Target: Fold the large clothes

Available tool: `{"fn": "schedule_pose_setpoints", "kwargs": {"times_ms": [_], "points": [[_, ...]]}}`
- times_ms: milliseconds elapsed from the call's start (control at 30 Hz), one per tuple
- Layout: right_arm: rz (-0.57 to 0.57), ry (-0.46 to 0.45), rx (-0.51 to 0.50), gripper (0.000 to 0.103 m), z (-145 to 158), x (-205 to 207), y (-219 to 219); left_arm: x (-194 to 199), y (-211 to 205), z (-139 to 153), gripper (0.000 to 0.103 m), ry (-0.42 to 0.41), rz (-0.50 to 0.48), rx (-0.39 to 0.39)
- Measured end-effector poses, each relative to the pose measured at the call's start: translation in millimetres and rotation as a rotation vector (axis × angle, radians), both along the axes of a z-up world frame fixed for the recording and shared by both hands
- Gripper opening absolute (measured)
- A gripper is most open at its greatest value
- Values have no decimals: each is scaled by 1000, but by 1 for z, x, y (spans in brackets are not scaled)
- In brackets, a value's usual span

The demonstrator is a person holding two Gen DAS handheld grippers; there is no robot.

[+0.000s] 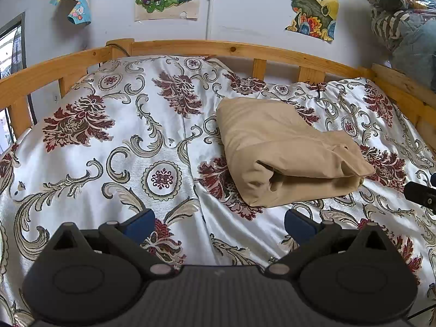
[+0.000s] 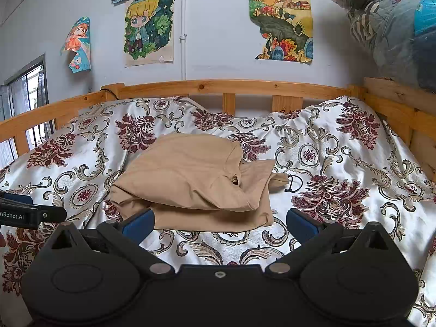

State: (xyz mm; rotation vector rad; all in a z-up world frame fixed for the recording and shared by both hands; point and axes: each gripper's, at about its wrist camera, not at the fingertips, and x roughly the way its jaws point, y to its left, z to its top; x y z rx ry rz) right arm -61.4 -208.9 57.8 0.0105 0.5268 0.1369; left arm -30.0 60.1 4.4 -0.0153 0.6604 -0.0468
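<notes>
both grippers wide apart above a bed, folded tan garment ahead

left gripper [image 1: 219,224] hangs over the bed with its two blue-padded fingers [image 1: 140,224] spread wide and nothing between them. the folded tan garment [image 1: 283,152] lies ahead of it and off to the right, resting on the floral bedspread [image 1: 109,147], apart from the fingers.

right gripper [image 2: 219,222] also has its fingers spread wide and empty. from this view the same tan garment [image 2: 196,177] sits straight ahead and near; its front edge falls between the two blue pads, with the left pad [image 2: 139,223] just at the garment's near corner. whether it touches the cloth cannot be told.

the garment is folded into a thick, layered bundle near the middle of the bed. a wooden rail [image 2: 218,87] runs around the far side of the bed, and coloured drawings [image 2: 148,27] hang on the wall behind it. a clear bag of clothes [image 2: 392,27] sits at the upper right.
</notes>
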Motion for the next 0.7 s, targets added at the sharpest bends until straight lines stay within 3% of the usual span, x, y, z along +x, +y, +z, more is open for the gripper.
{"fn": "schedule_pose_setpoints", "kwargs": {"times_ms": [267, 433, 700], "points": [[1, 2, -1, 102, 0, 0, 0, 0, 1, -2, 102, 5, -5, -5], [1, 2, -1, 102, 0, 1, 0, 2, -5, 0, 102, 30, -38, 55], [1, 3, -1, 102, 0, 1, 0, -3, -7, 3, 102, -16, -37, 79]]}}
